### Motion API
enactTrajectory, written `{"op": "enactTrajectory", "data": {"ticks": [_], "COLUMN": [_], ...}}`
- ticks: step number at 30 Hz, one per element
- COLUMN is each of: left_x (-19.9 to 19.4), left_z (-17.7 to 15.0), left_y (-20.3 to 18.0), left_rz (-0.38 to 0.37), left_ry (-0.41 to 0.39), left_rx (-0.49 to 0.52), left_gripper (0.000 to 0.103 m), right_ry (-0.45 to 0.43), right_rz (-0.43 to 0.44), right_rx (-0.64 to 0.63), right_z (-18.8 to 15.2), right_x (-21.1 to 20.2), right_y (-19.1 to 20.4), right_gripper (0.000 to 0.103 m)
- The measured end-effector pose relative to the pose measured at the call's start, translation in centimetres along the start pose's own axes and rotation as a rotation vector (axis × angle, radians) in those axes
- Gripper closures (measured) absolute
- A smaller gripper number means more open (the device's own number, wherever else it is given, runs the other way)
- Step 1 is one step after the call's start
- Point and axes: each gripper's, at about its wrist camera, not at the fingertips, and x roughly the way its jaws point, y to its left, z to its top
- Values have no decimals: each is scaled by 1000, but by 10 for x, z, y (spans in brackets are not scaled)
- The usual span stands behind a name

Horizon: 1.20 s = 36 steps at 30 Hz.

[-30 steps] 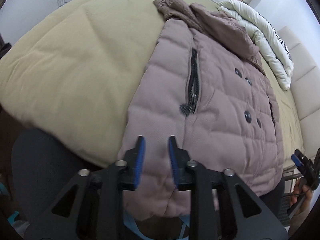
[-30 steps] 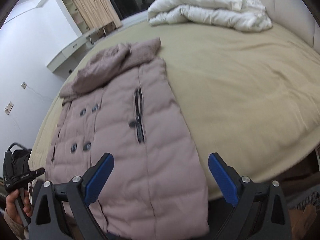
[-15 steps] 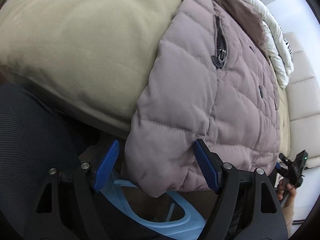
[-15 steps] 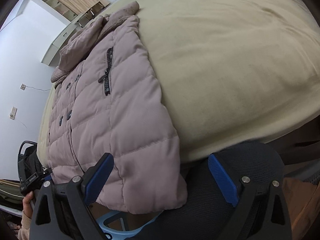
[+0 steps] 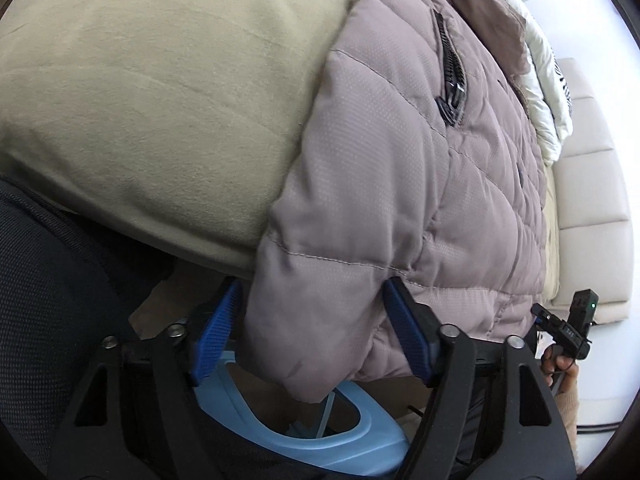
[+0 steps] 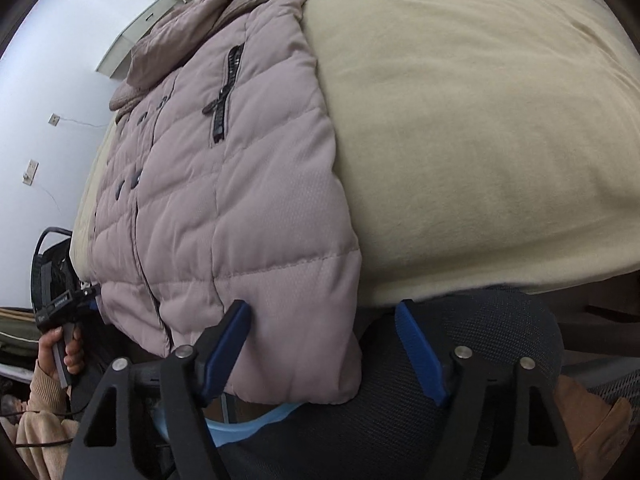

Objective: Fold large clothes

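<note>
A mauve quilted puffer jacket (image 5: 400, 184) lies flat on the beige bed (image 5: 160, 100), its hem hanging over the near edge. My left gripper (image 5: 312, 332) straddles one hem corner. Its jaws are closing, and the blue pads (image 5: 216, 328) sit beside the fabric without squeezing it. In the right wrist view the jacket (image 6: 224, 184) runs away from me with its collar at the top. My right gripper (image 6: 324, 348) straddles the other hem corner, jaws closing. One of its pads (image 6: 228, 340) rests against the fabric while the other stands clear of the jacket's edge.
A white duvet (image 5: 548, 80) and a cream padded headboard (image 5: 588, 200) lie beyond the jacket. A light blue plastic frame (image 5: 320, 444) sits under the hem. Dark mesh fabric (image 6: 480, 360) fills the space below the bed edge. A hand (image 6: 60, 348) grips the other tool's handle.
Both grippers sank and tipped down from above the jacket to its hem at the bed edge. The left jaws widened around a corner; the right jaws narrowed around the other.
</note>
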Motion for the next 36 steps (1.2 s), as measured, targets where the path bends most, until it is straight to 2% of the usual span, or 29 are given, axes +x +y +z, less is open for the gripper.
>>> {"op": "enactTrajectory", "data": {"ticks": [3,5,11,12,13,14,15,16,18,20,22,25,29,32,36], "left_x": [3,4,8,8,8,7,6,6,2,-7,-21,-46,-85,-118,-143], "left_z": [-2,-3,-3,-3,-3,-3,-3,-5,-6,-9,-11,-7,11,41,85], "left_y": [-13,-17,-25,-28,-30,-26,-25,-29,-33,-37,-44,-51,-59,-68,-88], "left_rz": [6,9,22,25,29,32,39,46,55,40,22,-59,-194,-327,-426], "left_ry": [19,25,43,41,40,42,46,48,49,40,29,-6,-94,-191,-272], "left_rx": [41,56,64,64,70,76,86,92,120,144,167,137,80,24,19], "left_gripper": [53,57,57,57,57,62,71,74,90,96,98,99,100,100,100], "right_ry": [11,14,59,71,81,92,99,98,88,60,15,-76,-201,-286,-393], "right_rz": [20,31,26,22,30,59,71,65,80,120,172,255,327,359,391], "right_rx": [-7,-8,-30,-37,-40,-37,-32,-37,-36,-3,19,45,51,37,18], "right_z": [-2,-3,1,2,3,3,3,2,0,-3,-4,0,19,44,90], "right_x": [0,0,7,9,10,11,12,12,9,2,-10,-38,-76,-100,-128], "right_y": [-1,-2,-2,0,2,4,6,9,13,14,18,25,41,55,71], "right_gripper": [39,41,41,44,56,65,74,79,87,91,93,94,95,95,95]}}
